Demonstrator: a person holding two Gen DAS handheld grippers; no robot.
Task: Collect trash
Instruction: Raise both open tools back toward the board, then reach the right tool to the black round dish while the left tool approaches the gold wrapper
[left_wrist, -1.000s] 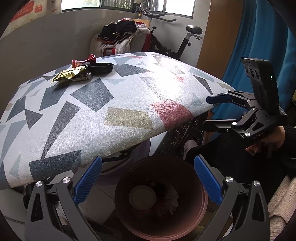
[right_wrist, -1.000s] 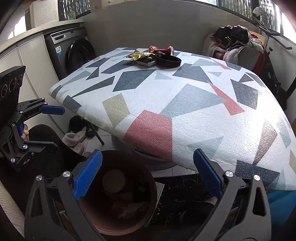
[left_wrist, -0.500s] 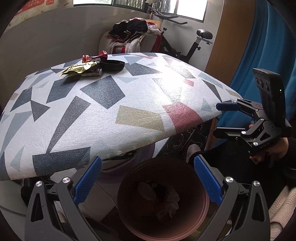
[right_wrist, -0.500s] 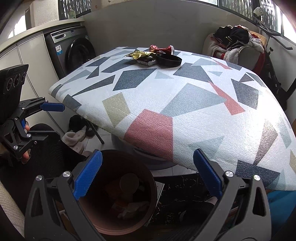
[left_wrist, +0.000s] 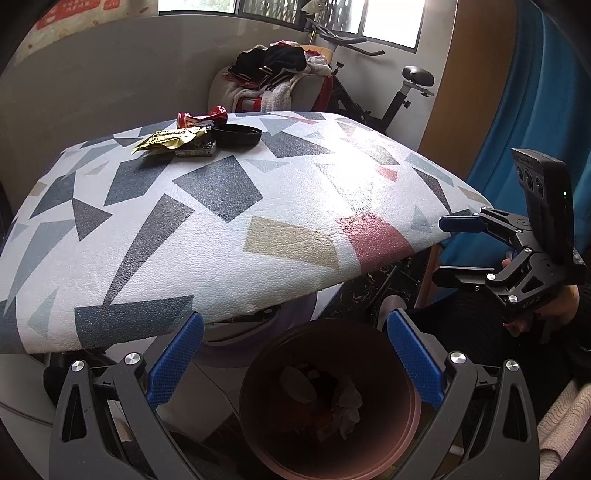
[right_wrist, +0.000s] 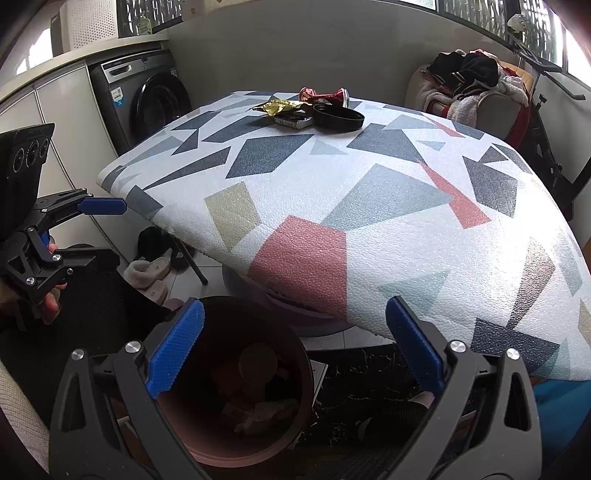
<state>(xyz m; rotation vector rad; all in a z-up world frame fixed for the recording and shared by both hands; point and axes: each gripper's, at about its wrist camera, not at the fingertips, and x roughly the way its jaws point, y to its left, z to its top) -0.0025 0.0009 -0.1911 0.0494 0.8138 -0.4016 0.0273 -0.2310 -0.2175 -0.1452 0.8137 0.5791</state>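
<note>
— Where is the trash?

— Far across the table (left_wrist: 229, 206) from the bin (left_wrist: 328, 402). A squashed red can (left_wrist: 201, 117), a gold wrapper (left_wrist: 168, 140), a small packet (left_wrist: 195, 148) and a black lid (left_wrist: 236, 135) lie close together there.

— And the bin?

— It sits on the floor, under the near edge of the table. It has crumpled paper (left_wrist: 347, 406) in it.

— What do the grippers hold?

— Nothing. The left gripper (left_wrist: 295, 363) and the right gripper (right_wrist: 291, 347) are both spread wide above the bin, one on each side.
</note>
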